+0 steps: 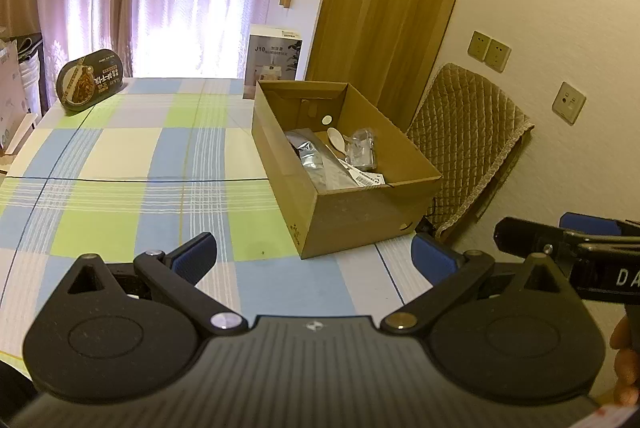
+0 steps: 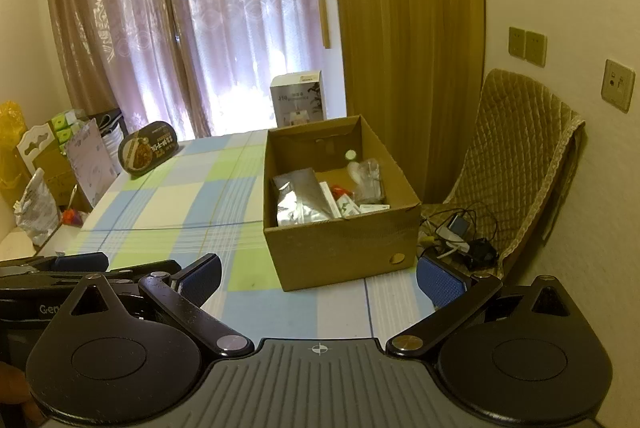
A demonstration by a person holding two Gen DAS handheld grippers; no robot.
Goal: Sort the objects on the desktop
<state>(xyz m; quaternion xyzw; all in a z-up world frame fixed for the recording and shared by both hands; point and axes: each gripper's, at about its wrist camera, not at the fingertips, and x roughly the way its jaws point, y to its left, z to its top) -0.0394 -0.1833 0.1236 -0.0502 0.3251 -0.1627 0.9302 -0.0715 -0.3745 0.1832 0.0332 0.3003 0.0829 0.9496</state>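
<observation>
An open cardboard box (image 1: 360, 216) (image 2: 344, 252) stands on the checked tablecloth (image 1: 132, 164) (image 2: 180, 204). Inside lie a silver foil pouch (image 1: 310, 152) (image 2: 296, 202), a white spoon (image 1: 336, 139), a clear plastic packet (image 1: 362, 148) (image 2: 368, 176) and small white packets (image 2: 352, 208). A dark oval food tub (image 1: 90, 82) (image 2: 149, 148) leans at the table's far left. My left gripper (image 1: 314, 260) is open above the near table, with nothing between its blue pads. My right gripper (image 2: 320, 278) is open too, just short of the box. Each gripper shows at the other view's edge.
A white humidifier carton (image 1: 274, 62) (image 2: 298, 98) stands behind the box by the curtains. A quilted chair (image 1: 468, 144) (image 2: 516, 164) with cables and chargers (image 2: 460, 232) sits right of the table. Bags and boxes (image 2: 48, 180) crowd the floor at left.
</observation>
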